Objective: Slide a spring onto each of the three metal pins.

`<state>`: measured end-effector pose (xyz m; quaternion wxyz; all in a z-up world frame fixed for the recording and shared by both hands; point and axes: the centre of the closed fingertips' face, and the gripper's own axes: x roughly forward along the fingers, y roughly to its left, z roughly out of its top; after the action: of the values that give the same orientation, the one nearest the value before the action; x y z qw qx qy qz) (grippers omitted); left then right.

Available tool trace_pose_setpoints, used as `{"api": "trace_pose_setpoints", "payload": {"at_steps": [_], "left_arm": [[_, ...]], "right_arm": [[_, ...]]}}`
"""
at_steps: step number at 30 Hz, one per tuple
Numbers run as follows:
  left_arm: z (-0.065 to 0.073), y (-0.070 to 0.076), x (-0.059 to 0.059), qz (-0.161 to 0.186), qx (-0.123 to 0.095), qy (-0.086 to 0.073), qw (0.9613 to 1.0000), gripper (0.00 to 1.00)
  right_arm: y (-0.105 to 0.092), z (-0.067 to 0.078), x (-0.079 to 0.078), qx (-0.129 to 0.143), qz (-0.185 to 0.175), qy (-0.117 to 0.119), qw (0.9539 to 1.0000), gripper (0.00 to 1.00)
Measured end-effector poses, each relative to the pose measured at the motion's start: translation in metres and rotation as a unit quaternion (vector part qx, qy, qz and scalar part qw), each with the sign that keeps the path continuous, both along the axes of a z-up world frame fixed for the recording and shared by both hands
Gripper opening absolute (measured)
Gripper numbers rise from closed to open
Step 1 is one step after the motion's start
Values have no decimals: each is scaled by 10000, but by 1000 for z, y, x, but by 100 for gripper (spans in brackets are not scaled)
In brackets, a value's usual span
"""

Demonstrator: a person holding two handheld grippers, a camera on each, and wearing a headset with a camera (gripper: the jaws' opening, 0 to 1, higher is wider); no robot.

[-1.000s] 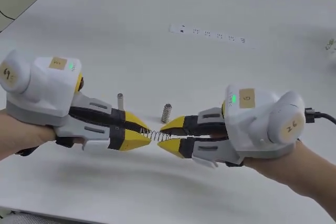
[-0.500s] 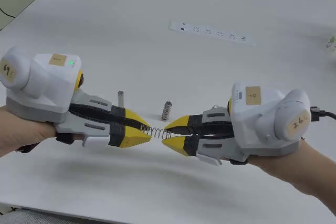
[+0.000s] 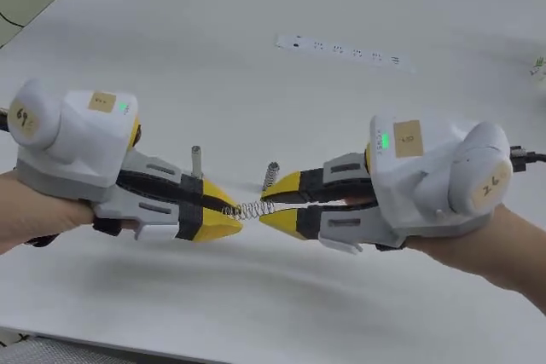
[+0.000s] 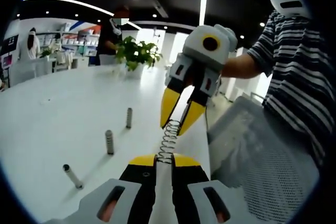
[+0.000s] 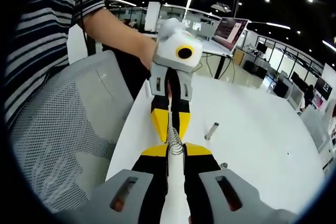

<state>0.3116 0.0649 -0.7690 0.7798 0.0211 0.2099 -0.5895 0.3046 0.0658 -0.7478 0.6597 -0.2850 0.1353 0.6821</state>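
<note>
In the head view I have the spring (image 3: 250, 209) in the air over the near part of the desk (image 3: 256, 83), lying level between the two tools. The left gripper (image 3: 232, 212) is pressed together on one end of it. The right gripper (image 3: 264, 207) has its jaws slightly apart around the other end, and I cannot tell whether they bite. Beyond them, towards the desk's middle, stand a bare pin (image 3: 196, 160) and a sprung pin (image 3: 270, 176), apart from each other.

In the left gripper view my own jaws clamp the spring's near end, and the coil runs up between the right gripper's yellow fingers (image 4: 169, 106). Three pins stand in a row on the desk. The nearest is bare and the middle one wears its coil. The far pin (image 4: 128, 118) is too small to call; it may be sprung.

In the right gripper view the spring's end sits at my jaw tips, with the bare pin (image 5: 211, 130) standing off to one side.

I judge one pin certainly done, this spring meant for the next, and at least the bare pin left.
</note>
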Motion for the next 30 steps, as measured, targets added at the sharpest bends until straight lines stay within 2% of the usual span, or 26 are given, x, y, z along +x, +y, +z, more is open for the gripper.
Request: {"api": "trace_pose_setpoints", "payload": {"at_steps": [7, 12, 16, 19, 25, 30], "left_arm": [[-2, 0, 0, -8, 87, -49, 9999, 2], [-1, -1, 0, -14, 105, -77, 9999, 2], [-2, -2, 2, -16, 164, -120, 9998, 2], [-1, -5, 0, -63, 133, -119, 9998, 2], [0, -9, 0, -116, 152, -142, 9997, 2], [1, -8, 0, -107, 177, -158, 9997, 2]], "right_arm": [[8, 6, -2, 74, 111, -2, 9999, 7], [13, 12, -2, 222, 69, 129, 9996, 7], [14, 13, -2, 237, 58, 101, 9997, 7], [16, 18, -3, 385, 22, 214, 9990, 7], [23, 21, -6, 398, 102, 67, 9991, 7], [25, 22, -5, 508, -2, 146, 9986, 7]]}}
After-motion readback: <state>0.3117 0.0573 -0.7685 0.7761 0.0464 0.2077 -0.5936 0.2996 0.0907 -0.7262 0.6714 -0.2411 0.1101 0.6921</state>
